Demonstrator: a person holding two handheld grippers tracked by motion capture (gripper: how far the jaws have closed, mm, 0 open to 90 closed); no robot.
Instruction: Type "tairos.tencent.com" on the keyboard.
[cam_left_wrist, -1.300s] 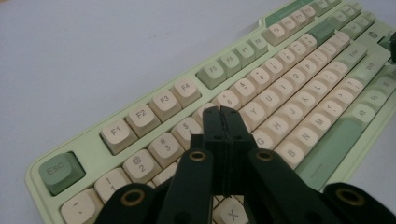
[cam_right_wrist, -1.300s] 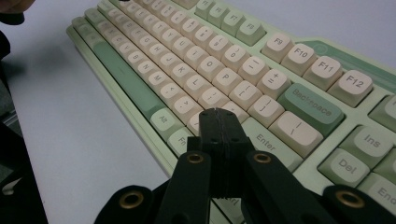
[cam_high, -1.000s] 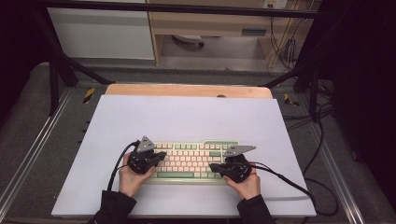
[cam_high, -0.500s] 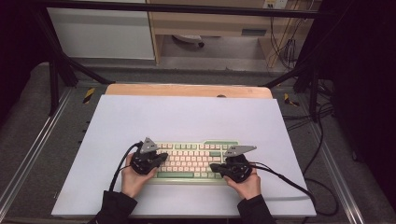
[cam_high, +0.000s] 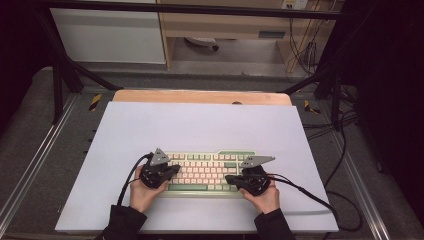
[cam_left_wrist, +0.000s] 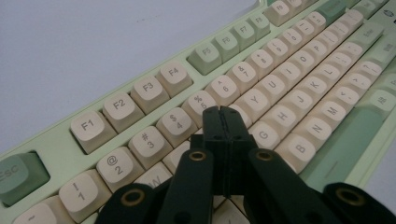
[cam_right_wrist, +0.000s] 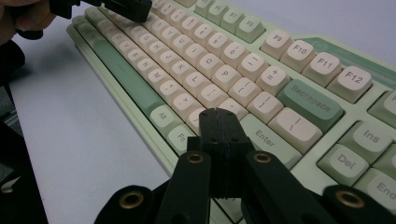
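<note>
Left gripper (cam_left_wrist: 223, 112) closed over keyboard (cam_left_wrist: 299, 79) left half, right gripper (cam_right_wrist: 219, 114) closed over right half

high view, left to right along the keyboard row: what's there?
Left gripper with jaws shut over the keyboard's left end → bare middle of the green-and-cream keyboard → right gripper with jaws shut over its right end, all on the white table sheet.

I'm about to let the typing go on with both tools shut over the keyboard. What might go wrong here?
1. The left tool has a blunt shut tip about as broad as one keycap, poised among the keyboard keys near 5, so it may press two at once.
2. The right tool hovers by Enter, close to the front edge; it could hit the wrong key.
</note>
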